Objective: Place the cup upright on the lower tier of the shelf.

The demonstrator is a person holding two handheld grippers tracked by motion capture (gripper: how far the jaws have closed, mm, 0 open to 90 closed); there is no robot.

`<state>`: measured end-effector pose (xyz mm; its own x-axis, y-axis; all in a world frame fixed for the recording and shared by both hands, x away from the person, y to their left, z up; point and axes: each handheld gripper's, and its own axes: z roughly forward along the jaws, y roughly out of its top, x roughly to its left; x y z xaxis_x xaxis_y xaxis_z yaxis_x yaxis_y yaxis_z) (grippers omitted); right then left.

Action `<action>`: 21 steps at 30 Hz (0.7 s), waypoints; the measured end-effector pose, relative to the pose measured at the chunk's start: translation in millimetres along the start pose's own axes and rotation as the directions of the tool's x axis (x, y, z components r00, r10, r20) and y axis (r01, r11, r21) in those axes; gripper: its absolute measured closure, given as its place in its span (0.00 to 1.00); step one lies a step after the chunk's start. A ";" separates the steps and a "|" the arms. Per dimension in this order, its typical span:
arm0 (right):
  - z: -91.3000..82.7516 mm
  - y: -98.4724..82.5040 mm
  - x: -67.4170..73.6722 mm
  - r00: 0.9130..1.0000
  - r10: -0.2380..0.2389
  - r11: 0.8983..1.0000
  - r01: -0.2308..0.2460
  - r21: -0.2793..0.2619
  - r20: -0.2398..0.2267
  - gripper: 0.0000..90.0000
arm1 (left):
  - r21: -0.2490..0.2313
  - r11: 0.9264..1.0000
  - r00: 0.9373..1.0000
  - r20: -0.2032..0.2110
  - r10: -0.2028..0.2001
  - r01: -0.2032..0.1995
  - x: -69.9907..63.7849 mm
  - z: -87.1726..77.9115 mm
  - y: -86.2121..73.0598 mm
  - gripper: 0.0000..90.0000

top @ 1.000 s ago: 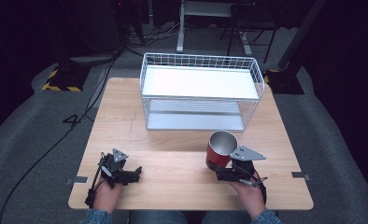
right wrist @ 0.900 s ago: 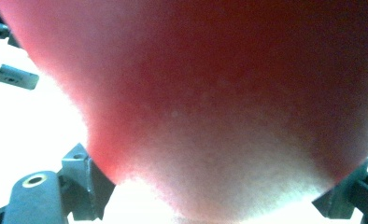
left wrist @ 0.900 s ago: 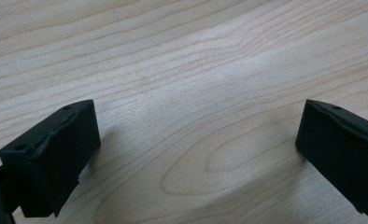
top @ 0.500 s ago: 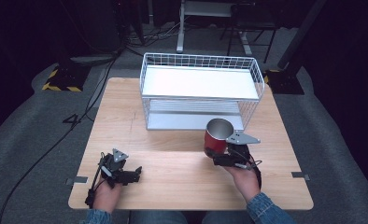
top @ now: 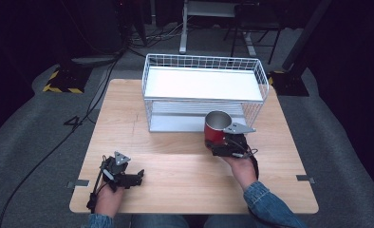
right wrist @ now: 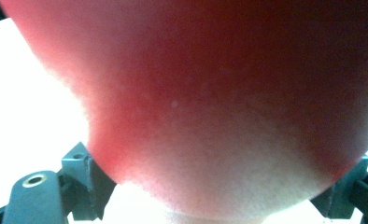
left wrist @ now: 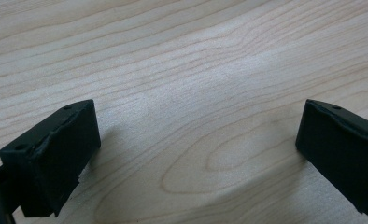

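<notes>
A red cup (top: 216, 129) with a shiny metal inside is held upright above the table, close in front of the white wire rack (top: 204, 90). My right gripper (top: 217, 142) is shut on the red cup, whose red wall (right wrist: 219, 107) sits between the two jaws in the right gripper view. My left gripper (top: 136, 178) rests on the wooden table (top: 175, 161) near the front left edge. Its black fingers (left wrist: 56, 154) stand wide apart with bare wood between them.
The wire rack has a white upper shelf (top: 201, 83) and a lower shelf (top: 190, 116) under it, and takes up the table's far half. A dark floor with cables and a yellow-black striped block (top: 61, 80) surrounds the table.
My right gripper has carried the red cup away from the front edge toward the rack. The left gripper has stayed where it was.
</notes>
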<state>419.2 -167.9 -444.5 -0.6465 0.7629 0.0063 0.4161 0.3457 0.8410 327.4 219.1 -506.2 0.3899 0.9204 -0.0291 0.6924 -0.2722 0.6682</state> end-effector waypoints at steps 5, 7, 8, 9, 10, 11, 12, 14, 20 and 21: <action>18.7 11.6 -1.2 1.000 -0.021 1.000 0.021 0.006 0.006 0.19 | -0.001 1.000 1.000 -0.003 0.000 0.000 -0.1 0.1 0.0 0.00; 21.6 13.3 -1.0 1.000 -0.024 1.000 0.024 0.007 0.004 0.19 | -0.001 1.000 1.000 -0.007 -0.005 0.005 -0.4 0.0 -0.2 0.00; 28.4 16.6 -0.9 1.000 -0.029 1.000 0.029 0.005 0.010 0.19 | -0.001 1.000 1.000 -0.012 -0.009 0.009 -0.7 -0.1 -0.3 0.00; 28.4 16.6 -0.9 1.000 -0.029 1.000 0.029 0.005 0.010 0.19 | -0.001 1.000 1.000 -0.014 -0.010 0.010 -0.8 -0.1 -0.4 0.00; 34.0 18.5 -1.4 1.000 -0.023 1.000 0.023 0.004 0.007 0.19 | 0.000 1.000 1.000 -0.018 -0.014 0.014 -1.0 -0.4 -0.6 0.00; 37.1 19.4 -1.7 1.000 -0.017 1.000 0.017 0.003 0.005 0.19 | 0.000 1.000 1.000 -0.018 -0.014 0.014 -1.0 -0.4 -0.6 0.00; 40.3 20.1 -2.2 1.000 -0.013 1.000 0.013 -0.001 0.007 0.19 | 0.000 1.000 1.000 -0.021 -0.015 0.015 -1.0 -0.6 -0.8 0.00; 43.0 20.9 -2.7 1.000 -0.006 1.000 0.006 -0.001 0.008 0.19 | 0.001 1.000 1.000 -0.020 -0.014 0.014 -0.8 -0.7 -0.8 0.00; 59.1 23.3 -8.4 0.999 0.018 1.000 -0.017 -0.007 0.033 0.19 | 0.002 1.000 0.999 -0.025 -0.021 0.021 -1.4 -1.8 -2.0 0.00; 64.8 23.8 -11.9 0.999 0.033 0.999 -0.033 -0.010 0.036 0.19 | 0.003 1.000 0.999 -0.025 -0.022 0.022 -1.6 -2.1 -2.2 0.00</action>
<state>478.2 -133.3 -459.6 -0.6088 0.7932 0.0147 0.4306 0.3148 0.8458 324.0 218.8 -506.0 0.3592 0.9329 -0.0253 0.7027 -0.2524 0.6652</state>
